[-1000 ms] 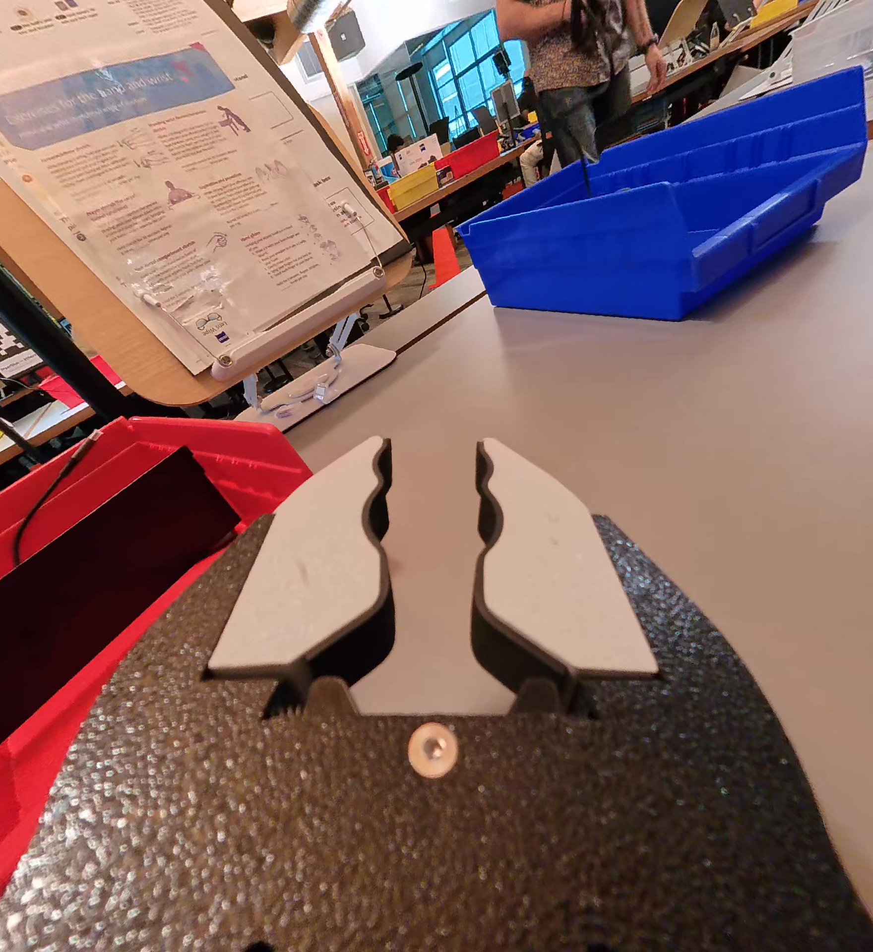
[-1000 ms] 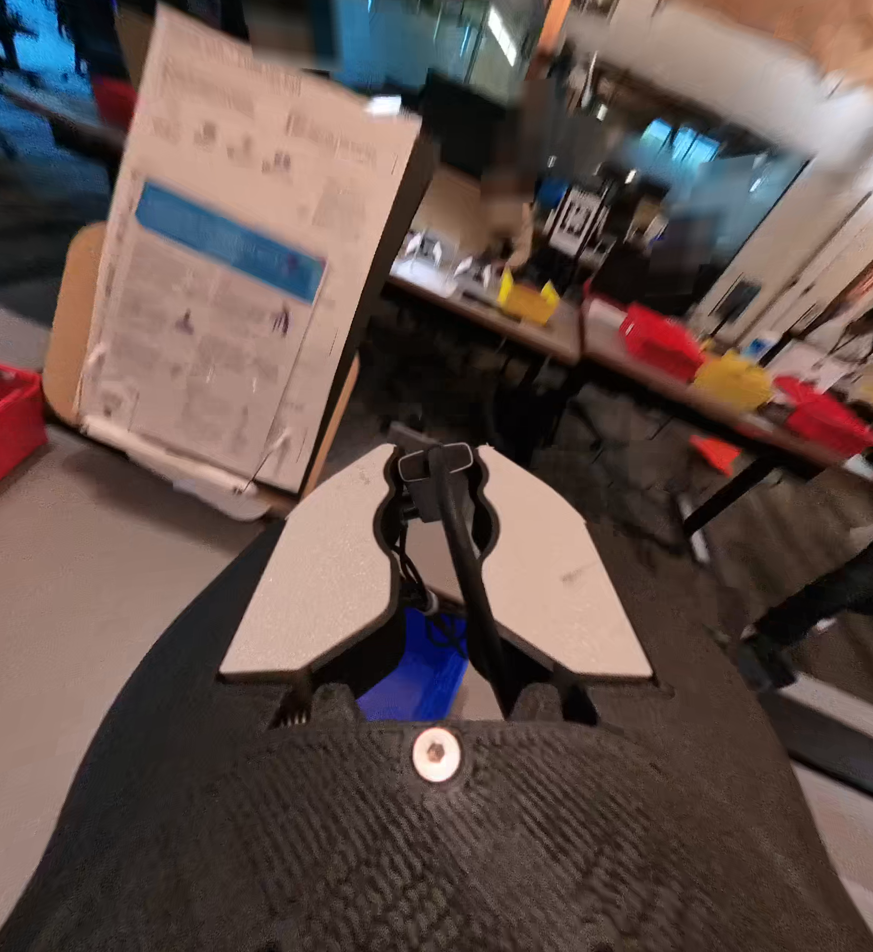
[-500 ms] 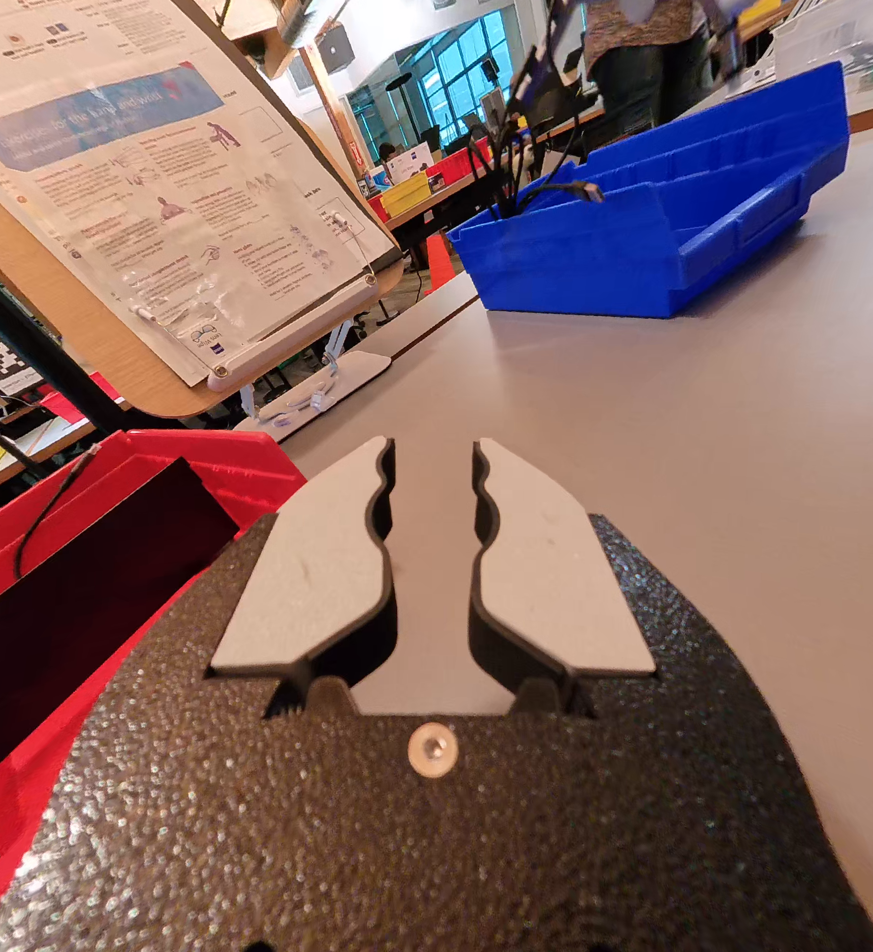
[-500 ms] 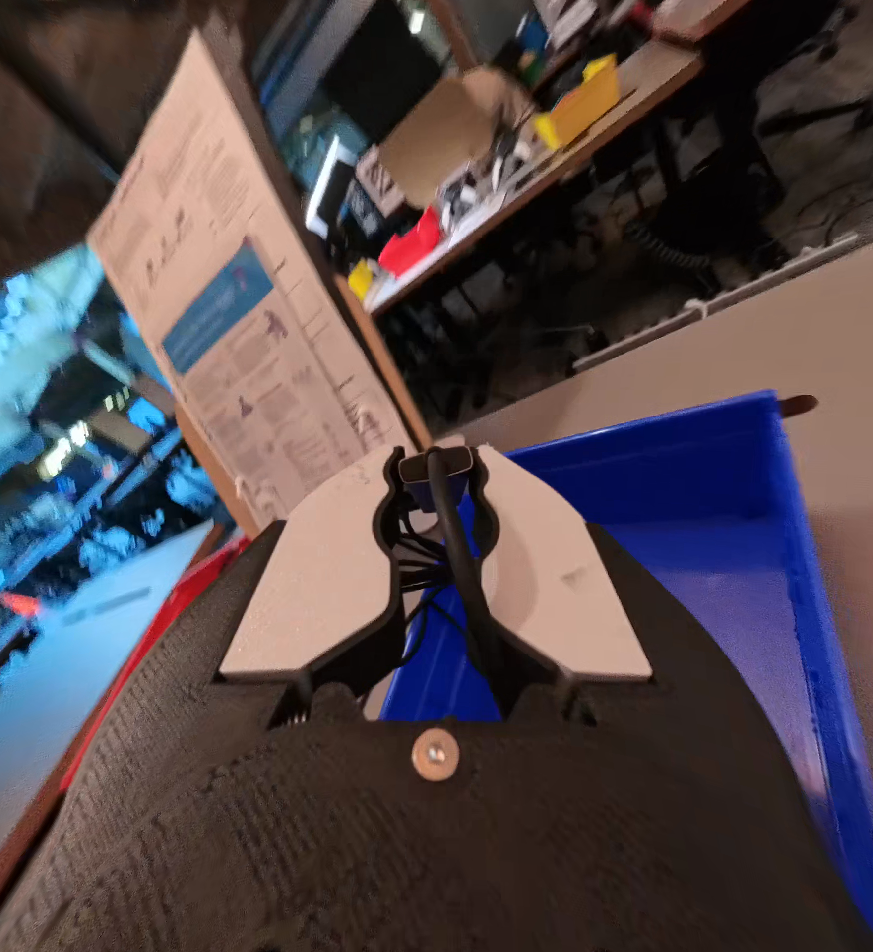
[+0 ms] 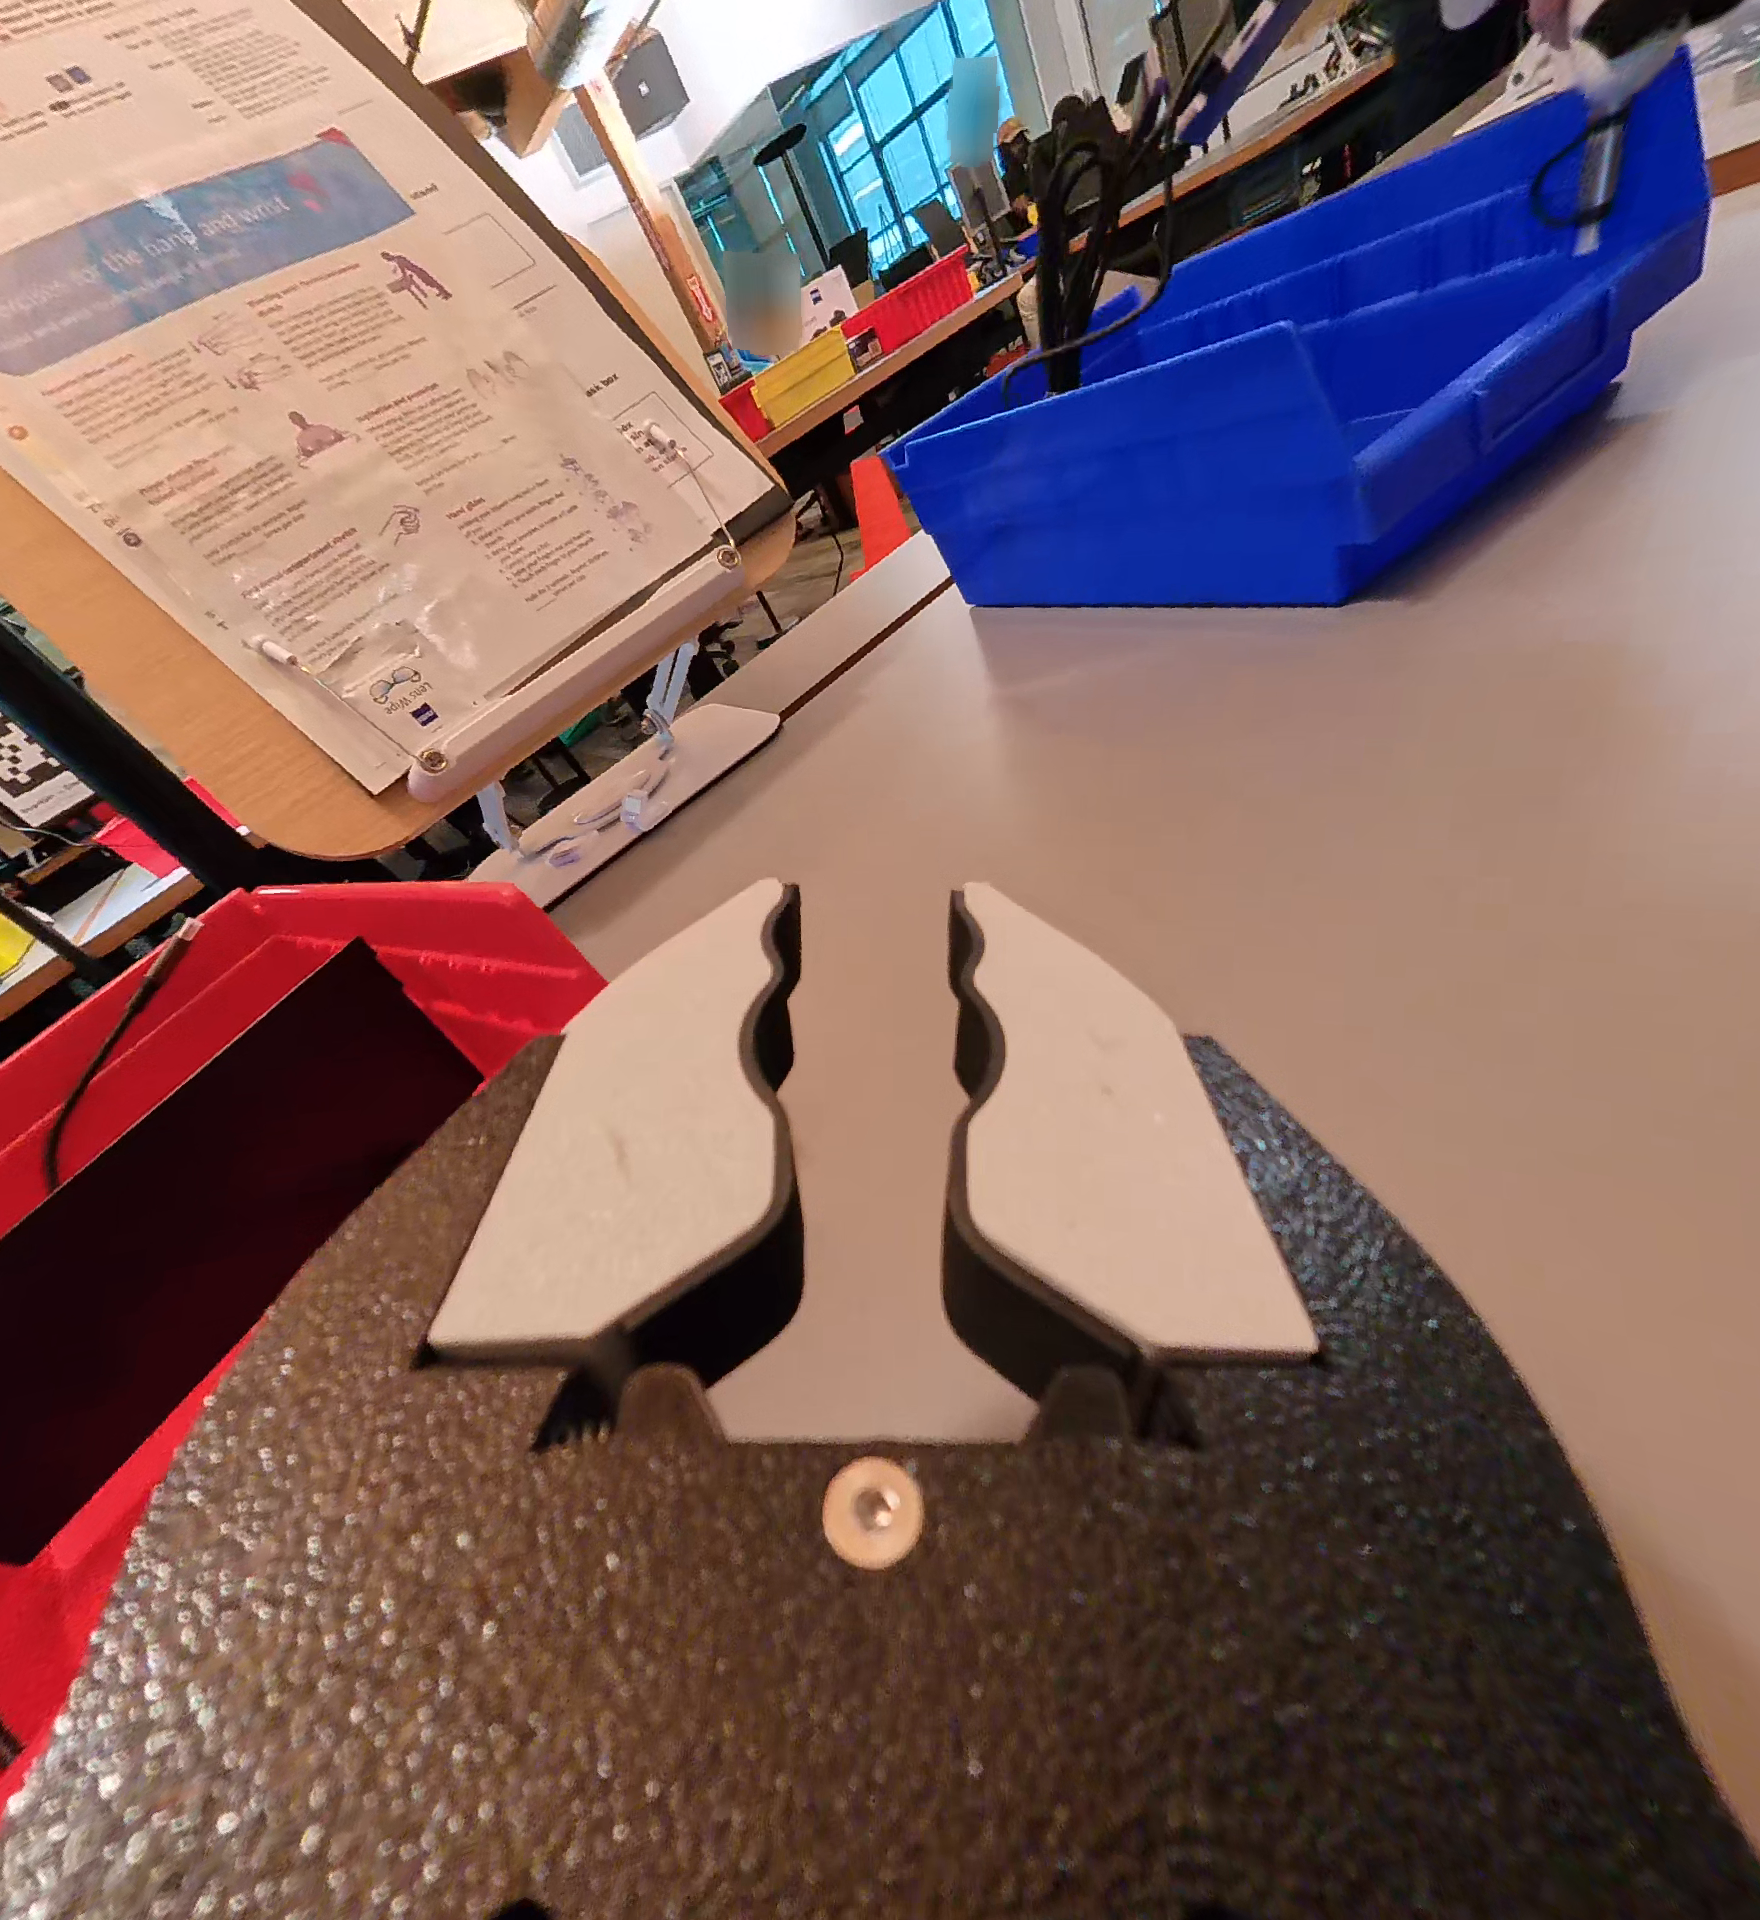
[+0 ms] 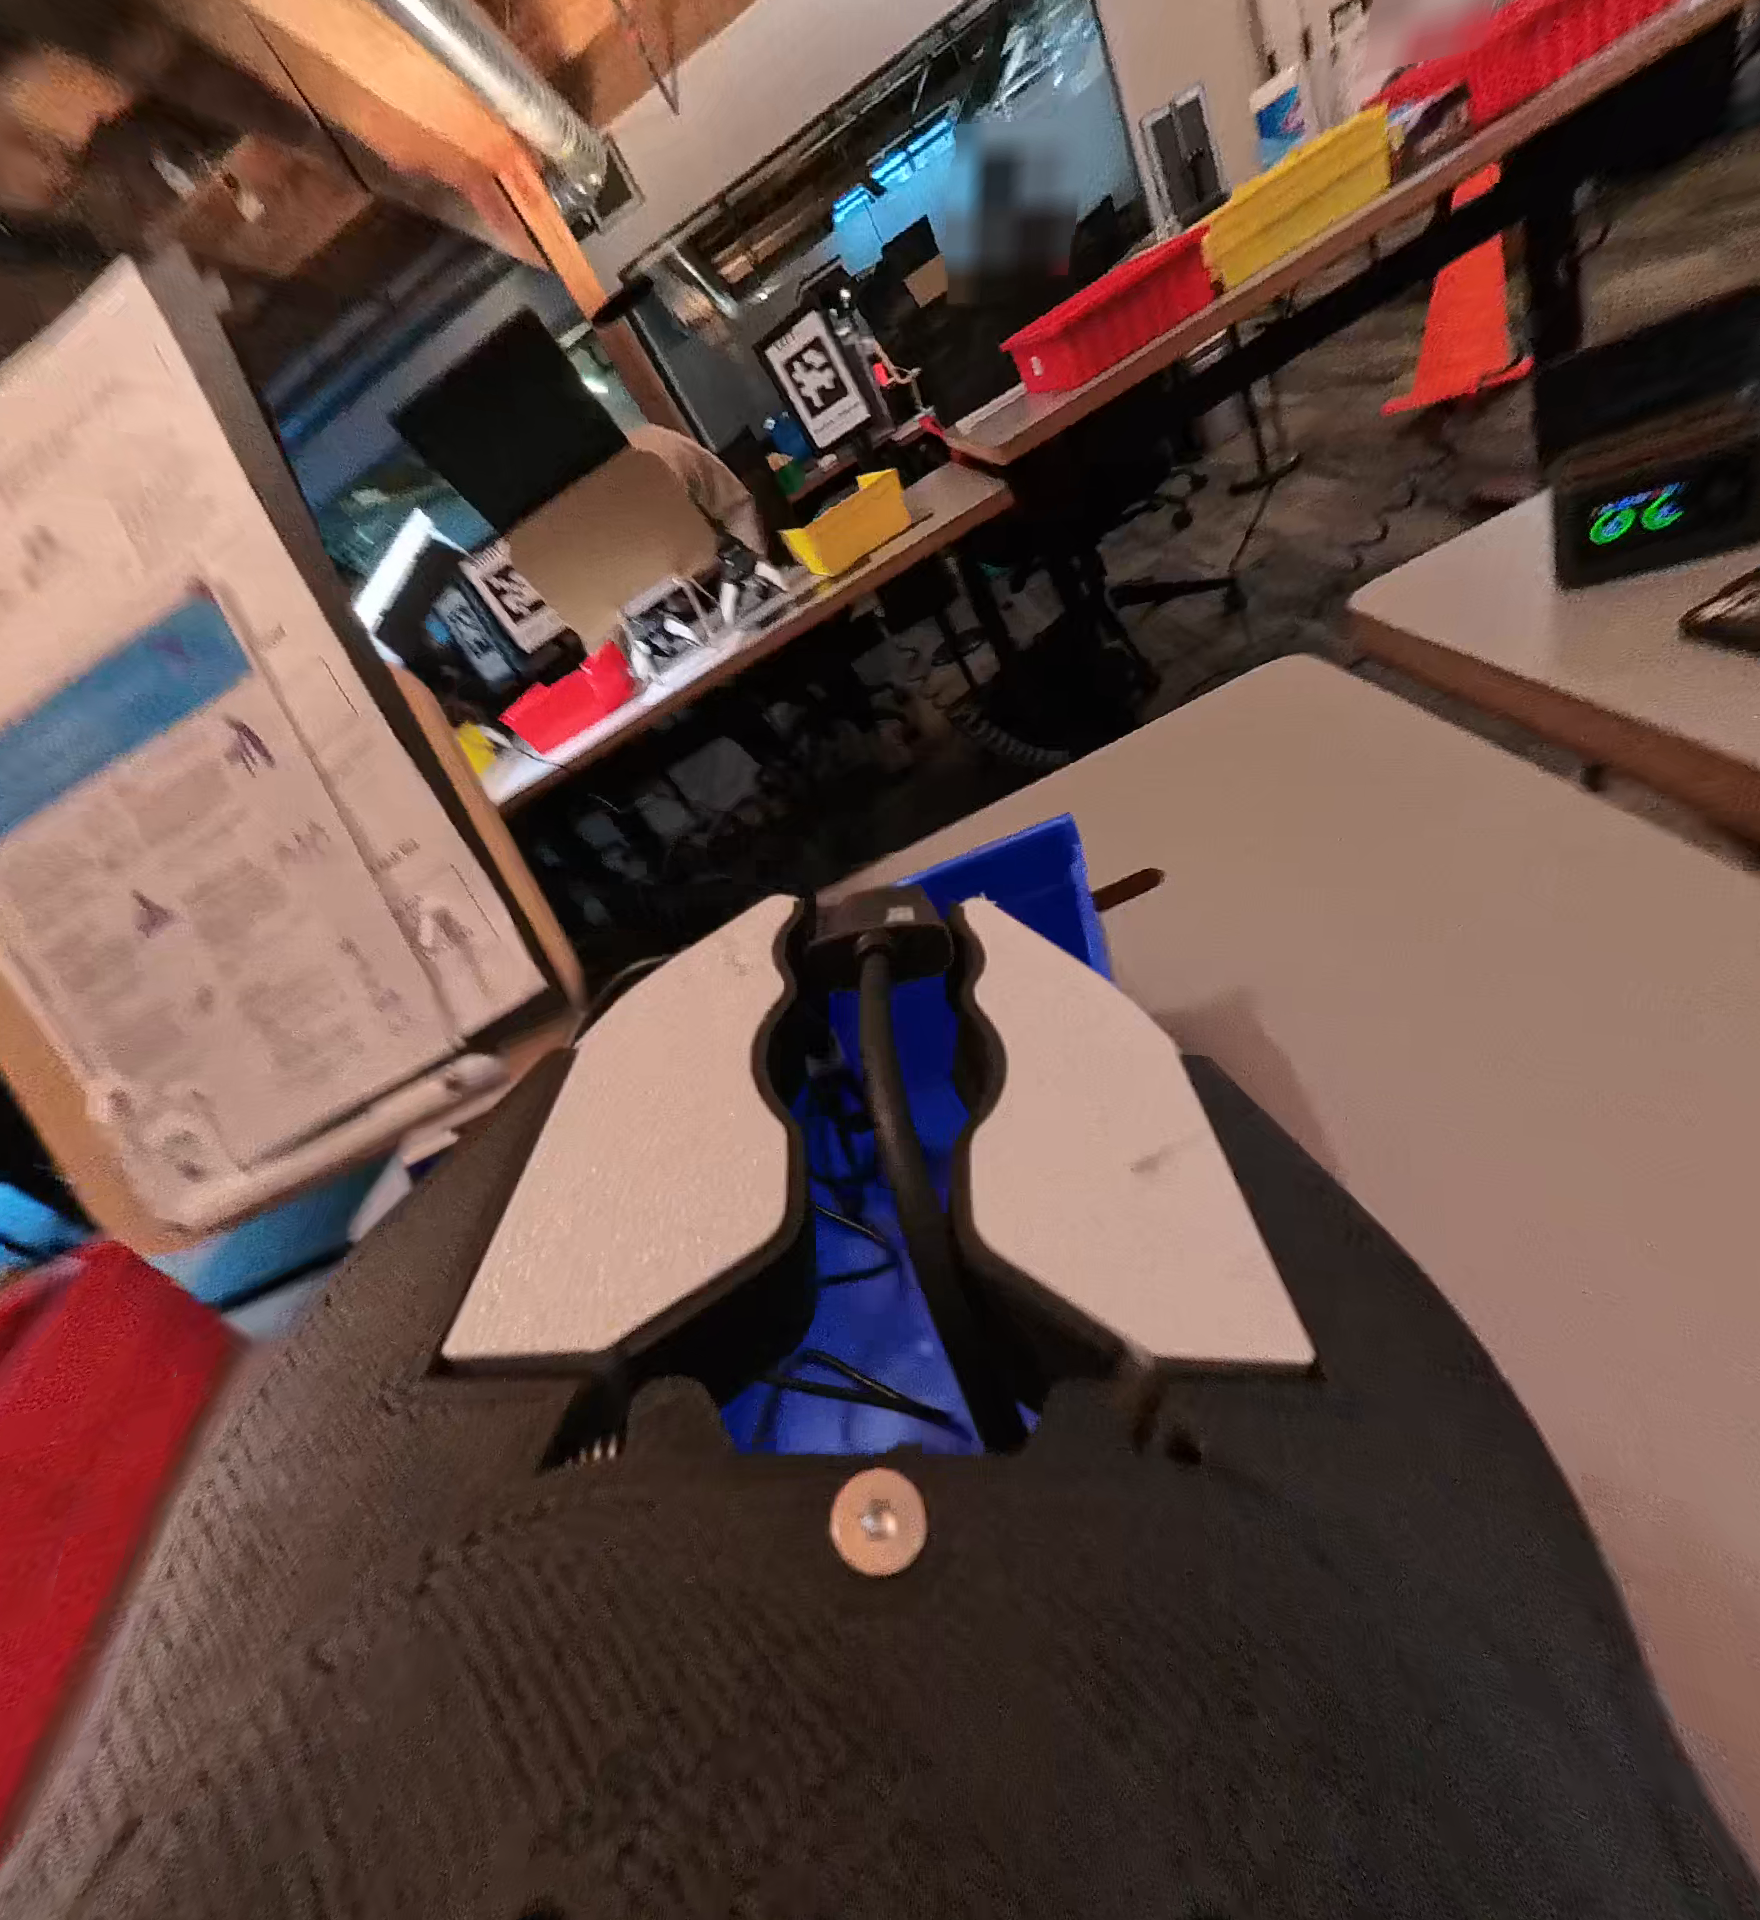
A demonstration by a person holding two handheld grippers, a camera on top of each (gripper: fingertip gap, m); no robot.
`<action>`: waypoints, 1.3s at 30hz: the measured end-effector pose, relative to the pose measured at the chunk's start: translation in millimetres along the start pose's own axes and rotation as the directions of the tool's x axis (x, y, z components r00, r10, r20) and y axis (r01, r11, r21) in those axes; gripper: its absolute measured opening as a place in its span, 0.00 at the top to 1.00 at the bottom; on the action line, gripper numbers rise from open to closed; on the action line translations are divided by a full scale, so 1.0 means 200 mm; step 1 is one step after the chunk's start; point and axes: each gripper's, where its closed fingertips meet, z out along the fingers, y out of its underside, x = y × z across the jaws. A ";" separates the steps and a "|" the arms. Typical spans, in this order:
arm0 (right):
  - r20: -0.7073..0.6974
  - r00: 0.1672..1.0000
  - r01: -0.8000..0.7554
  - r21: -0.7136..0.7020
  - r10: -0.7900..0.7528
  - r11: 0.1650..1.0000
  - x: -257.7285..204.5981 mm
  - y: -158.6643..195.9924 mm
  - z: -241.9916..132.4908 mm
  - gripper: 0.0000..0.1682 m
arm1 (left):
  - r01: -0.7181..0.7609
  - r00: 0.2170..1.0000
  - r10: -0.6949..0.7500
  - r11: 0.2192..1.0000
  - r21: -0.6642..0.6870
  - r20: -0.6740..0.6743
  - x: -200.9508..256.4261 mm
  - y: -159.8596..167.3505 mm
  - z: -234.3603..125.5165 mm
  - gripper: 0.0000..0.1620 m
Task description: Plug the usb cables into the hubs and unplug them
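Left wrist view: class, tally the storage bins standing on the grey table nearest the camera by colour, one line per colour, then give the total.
Blue bins: 1, the blue bin at the far side, with black cables in it
Red bins: 1, the red bin beside the left gripper, whose jaws are open and empty
Total: 2
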 end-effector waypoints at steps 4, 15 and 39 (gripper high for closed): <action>-0.080 0.950 0.296 -0.075 -0.302 0.952 -0.04 0.15 -0.01 0.86 | 0.005 1.000 -0.005 1.000 0.004 0.005 -0.01 0.00 0.00 0.84; 0.138 0.832 0.502 -0.598 -0.537 0.624 0.02 0.58 -0.10 0.74 | 0.039 0.999 -0.039 0.999 0.039 0.010 -0.03 -0.02 -0.02 0.84; 0.298 0.700 0.714 -0.279 -0.649 0.642 -0.21 0.52 -0.61 0.65 | 0.114 0.988 -0.099 0.985 -0.128 0.119 -0.54 -0.13 -0.17 0.84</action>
